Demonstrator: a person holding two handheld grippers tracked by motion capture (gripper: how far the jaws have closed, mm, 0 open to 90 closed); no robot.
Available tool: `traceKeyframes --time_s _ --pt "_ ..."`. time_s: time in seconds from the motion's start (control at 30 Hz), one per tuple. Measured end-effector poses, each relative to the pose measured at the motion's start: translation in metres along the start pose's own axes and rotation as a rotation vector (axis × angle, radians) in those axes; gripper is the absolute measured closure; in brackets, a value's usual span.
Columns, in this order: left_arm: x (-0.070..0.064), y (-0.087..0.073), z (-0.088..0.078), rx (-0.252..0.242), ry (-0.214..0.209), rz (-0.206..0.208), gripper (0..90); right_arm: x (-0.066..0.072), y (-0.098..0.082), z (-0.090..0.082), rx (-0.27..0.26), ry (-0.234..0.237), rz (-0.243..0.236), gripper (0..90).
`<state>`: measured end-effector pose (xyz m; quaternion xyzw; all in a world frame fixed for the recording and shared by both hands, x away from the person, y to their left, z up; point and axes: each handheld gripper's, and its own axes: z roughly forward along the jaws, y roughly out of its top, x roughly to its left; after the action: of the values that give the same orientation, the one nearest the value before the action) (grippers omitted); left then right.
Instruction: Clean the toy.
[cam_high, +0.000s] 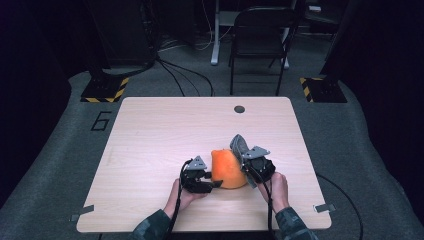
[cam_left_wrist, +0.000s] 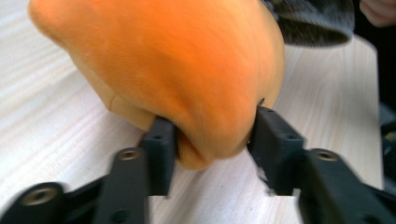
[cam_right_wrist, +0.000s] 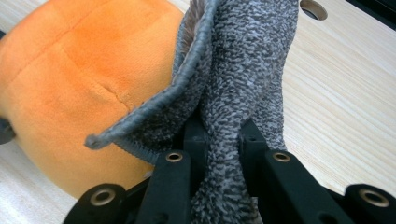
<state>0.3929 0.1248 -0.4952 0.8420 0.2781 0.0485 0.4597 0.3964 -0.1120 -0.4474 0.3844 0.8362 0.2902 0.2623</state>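
Surroundings: desk and room fittings

Light wood-grain desk (cam_high: 150, 140) with a round cable hole (cam_high: 239, 109) near its far edge; metal tabs (cam_high: 81, 212) at both near corners. Beyond it, a black folding chair (cam_high: 260, 40), cables on grey carpet, two yellow-black striped bases (cam_high: 105, 90), floor marking "6" (cam_high: 101, 120).

The desk (cam_high: 150, 130) is evenly lit from above, while the surrounding room is left dim to nearly black. Only short, soft shadows are cast. Motion blur is seen in the left gripper view; the right gripper view is rendered sharper. No glare is seen.
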Motion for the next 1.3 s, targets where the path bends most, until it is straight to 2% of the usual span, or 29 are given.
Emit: traceKeyframes --time_s 0.07,0.13,0.27,0.37,0.57,0.63,0.67,0.83,0.9,0.93,1.17,1.2,1.3 --pt "-0.002 0.0 0.0 0.021 0.011 0.061 42.6 -0.001 0.0 0.0 0.008 0.006 0.009 78.6" --pt "-0.006 0.0 -0.002 0.035 0.058 0.129 35.6 -0.002 0.0 0.002 0.004 0.002 -0.001 78.6" --pt "-0.008 -0.001 -0.007 0.031 0.08 0.222 24.6 -0.002 0.0 0.002 0.01 0.008 0.0 78.6" --pt "-0.01 -0.003 -0.007 0.028 0.113 0.287 17.9 -0.002 0.0 0.002 0.017 0.009 0.01 78.6" --pt "-0.012 -0.008 0.0 0.03 0.19 0.446 15.2 -0.004 0.0 0.004 0.021 0.016 0.01 78.6" --pt "-0.011 -0.008 0.002 0.024 0.214 0.477 15.8 -0.003 0.0 0.004 0.026 0.017 0.016 78.6" --pt "-0.01 -0.008 0.003 0.019 0.211 0.489 15.7 -0.004 0.0 0.004 0.025 0.017 0.015 78.5" --pt "-0.012 -0.012 0.008 -0.008 0.246 0.585 23.9 -0.003 0.0 0.005 0.029 0.018 0.017 78.5" --pt "-0.013 -0.013 0.009 -0.025 0.255 0.607 26.7 -0.003 0.0 0.005 0.027 0.013 0.024 78.5" --pt "-0.013 -0.014 0.01 -0.025 0.249 0.615 31.3 -0.003 0.0 0.005 0.023 0.014 0.025 78.5" --pt "-0.012 -0.016 0.012 -0.03 0.233 0.62 58.1 -0.004 -0.001 0.004 0.013 0.028 0.018 78.4" --pt "-0.012 -0.016 0.011 -0.034 0.237 0.613 61.5 -0.007 -0.001 0.003 0.0 0.036 0.025 78.2" --pt "-0.012 -0.016 0.011 -0.035 0.24 0.611 67.9 -0.021 -0.002 -0.009 -0.044 0.033 0.092 77.8"
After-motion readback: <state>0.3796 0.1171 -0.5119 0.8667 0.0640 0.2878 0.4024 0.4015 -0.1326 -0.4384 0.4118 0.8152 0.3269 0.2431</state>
